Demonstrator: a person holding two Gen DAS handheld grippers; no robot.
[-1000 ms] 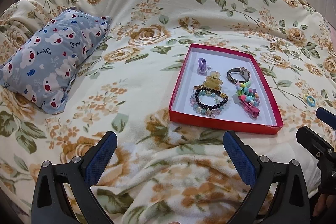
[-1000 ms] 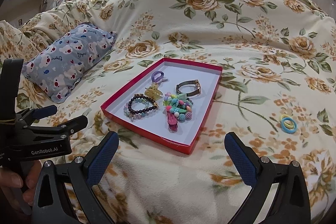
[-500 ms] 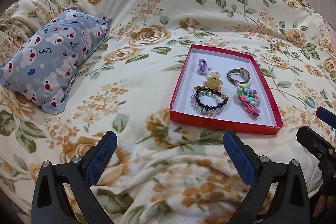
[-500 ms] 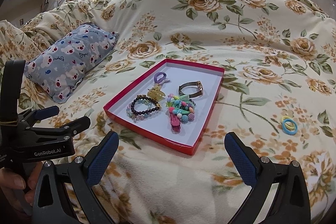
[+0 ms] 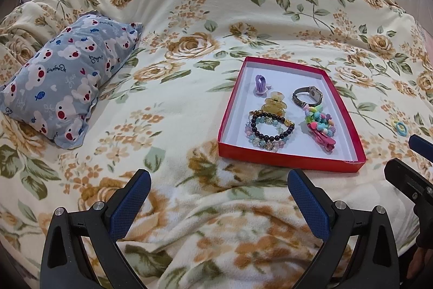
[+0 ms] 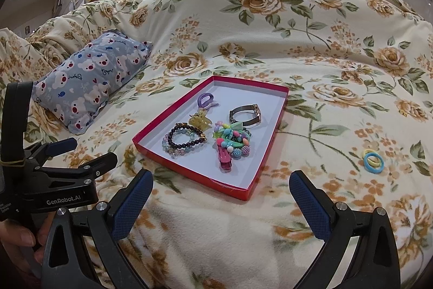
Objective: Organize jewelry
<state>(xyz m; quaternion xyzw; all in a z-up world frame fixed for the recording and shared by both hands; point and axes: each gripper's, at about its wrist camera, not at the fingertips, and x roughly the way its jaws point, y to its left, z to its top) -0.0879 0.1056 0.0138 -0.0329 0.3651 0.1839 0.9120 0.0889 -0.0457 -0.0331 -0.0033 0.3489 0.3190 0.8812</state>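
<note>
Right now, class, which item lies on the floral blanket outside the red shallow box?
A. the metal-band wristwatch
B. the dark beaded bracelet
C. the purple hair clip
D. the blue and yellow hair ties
D: the blue and yellow hair ties lie on the floral blanket to the right of the red shallow box, while the watch, bracelet and purple clip all sit inside it.

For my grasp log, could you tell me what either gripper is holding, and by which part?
Nothing: the left gripper and the right gripper are both open and empty.
</note>
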